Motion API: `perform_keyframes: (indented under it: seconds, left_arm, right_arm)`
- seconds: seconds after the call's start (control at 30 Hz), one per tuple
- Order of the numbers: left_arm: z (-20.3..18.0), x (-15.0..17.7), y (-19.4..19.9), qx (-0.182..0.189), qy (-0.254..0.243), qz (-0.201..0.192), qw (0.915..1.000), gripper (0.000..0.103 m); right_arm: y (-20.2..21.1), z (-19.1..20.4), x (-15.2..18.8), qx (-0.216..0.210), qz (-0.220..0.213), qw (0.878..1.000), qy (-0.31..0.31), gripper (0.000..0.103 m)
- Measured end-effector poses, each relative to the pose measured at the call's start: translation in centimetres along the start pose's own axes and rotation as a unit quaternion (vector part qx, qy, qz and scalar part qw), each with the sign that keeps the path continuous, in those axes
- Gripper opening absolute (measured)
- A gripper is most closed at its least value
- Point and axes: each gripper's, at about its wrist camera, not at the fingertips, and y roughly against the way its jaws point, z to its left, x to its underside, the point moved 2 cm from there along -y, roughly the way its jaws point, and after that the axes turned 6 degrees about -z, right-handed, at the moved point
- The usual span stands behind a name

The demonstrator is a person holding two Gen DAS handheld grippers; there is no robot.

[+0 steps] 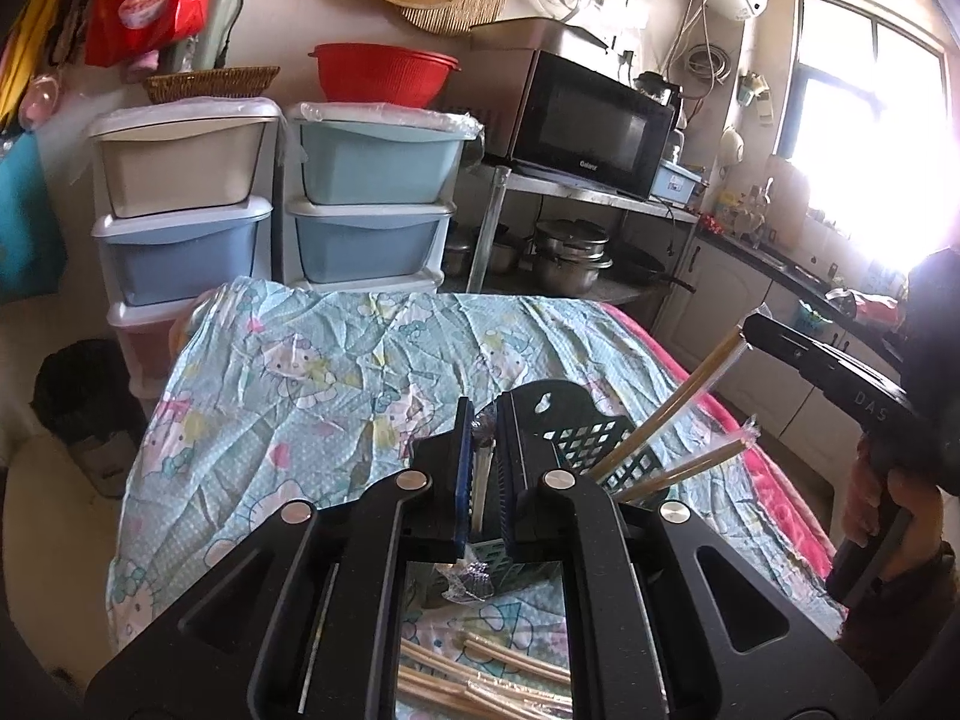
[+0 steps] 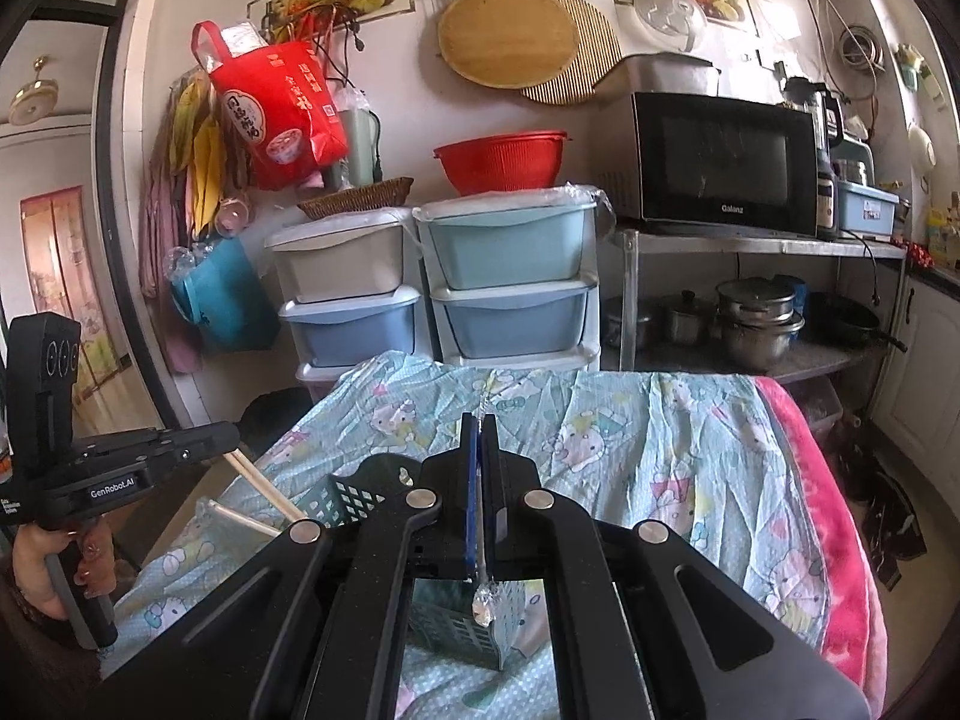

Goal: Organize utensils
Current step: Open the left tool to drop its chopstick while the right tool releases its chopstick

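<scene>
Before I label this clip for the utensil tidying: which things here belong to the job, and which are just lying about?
Job: green basket, wrapped chopsticks, loose chopsticks on the cloth, both grippers.

Lying about: microwave, red colander, drawers, pots, red bag.

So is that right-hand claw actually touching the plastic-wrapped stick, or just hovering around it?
Touching. In the right wrist view, the right gripper has both fingers closed flat against the wrapped stick, with no gap on either side; its crinkled wrapper sticks out at both ends.
</scene>
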Motion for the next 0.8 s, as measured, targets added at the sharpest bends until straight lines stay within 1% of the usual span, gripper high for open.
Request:
perform_keyframes:
  seconds: [0.03,0.07,0.1,0.13,0.17,0.2,0.23,0.27,0.37,0.43,0.47,0.53,0.57,0.63,0.67,0.8]
  left_arm:
    - [0.0,0.1,0.0,-0.003,-0.002,0.000,1.0000,0.004]
    - [0.0,0.1,-0.1,-0.003,-0.001,0.001,1.0000,0.004]
    - [0.1,0.2,-0.1,-0.003,-0.001,0.002,1.0000,0.004]
    - [0.1,0.3,-0.1,-0.006,-0.001,0.002,1.0000,0.004]
    - [0.1,0.4,-0.1,-0.010,-0.003,0.001,0.9999,0.006]
    - [0.1,0.4,0.0,-0.012,-0.004,-0.001,0.9999,0.010]
    - [0.2,0.4,0.2,-0.011,-0.003,-0.002,0.9999,0.016]
    - [0.2,0.4,0.3,-0.012,-0.002,-0.004,0.9999,0.018]
    - [0.2,0.4,0.9,-0.017,-0.003,-0.011,0.9998,0.026]
    - [0.2,0.2,1.3,-0.018,0.000,-0.017,0.9997,0.036]
    - [0.2,0.1,1.5,-0.019,0.000,-0.021,0.9996,0.037]
    - [0.2,-0.1,2.1,-0.023,0.001,-0.031,0.9993,0.046]
    - [0.2,-0.2,2.4,-0.023,0.002,-0.036,0.9991,0.048]
    - [0.2,-0.4,3.0,-0.024,0.003,-0.043,0.9988,0.056]
    - [0.2,-0.4,3.2,-0.024,0.003,-0.046,0.9986,0.058]
    - [0.1,-0.5,4.3,-0.026,0.004,-0.058,0.9980,0.070]
  right_arm:
    - [0.0,-0.1,0.1,0.001,0.002,1.000,-0.002,0.005]
    - [-0.1,-0.2,0.3,0.002,0.004,1.000,-0.002,0.011]
    - [0.0,-0.3,0.3,0.003,0.003,1.000,-0.001,0.015]
    - [0.1,-0.3,0.4,0.007,0.002,1.000,0.000,0.024]
    - [0.2,-0.4,0.5,0.010,0.001,1.000,0.001,0.030]
    - [0.4,-0.4,0.5,0.011,0.001,1.000,0.001,0.031]
    - [0.5,-0.5,0.6,0.011,0.001,1.000,-0.001,0.035]
    - [0.7,-0.6,0.6,0.009,0.000,1.000,-0.003,0.038]
    - [1.5,-0.7,0.7,0.010,-0.009,1.000,-0.001,0.045]
    - [2.0,-0.6,0.7,0.012,-0.014,1.000,0.003,0.050]
    - [2.3,-0.5,0.6,0.014,-0.018,1.000,0.006,0.052]
    - [3.0,-0.3,0.6,0.017,-0.024,0.999,0.015,0.055]
    - [3.2,-0.2,0.5,0.019,-0.026,0.999,0.018,0.057]
    - [3.8,0.0,0.5,0.020,-0.031,0.999,0.022,0.061]
    - [4.0,0.1,0.5,0.021,-0.034,0.999,0.024,0.063]
    - [5.0,0.5,0.6,0.019,-0.040,0.999,0.029,0.067]
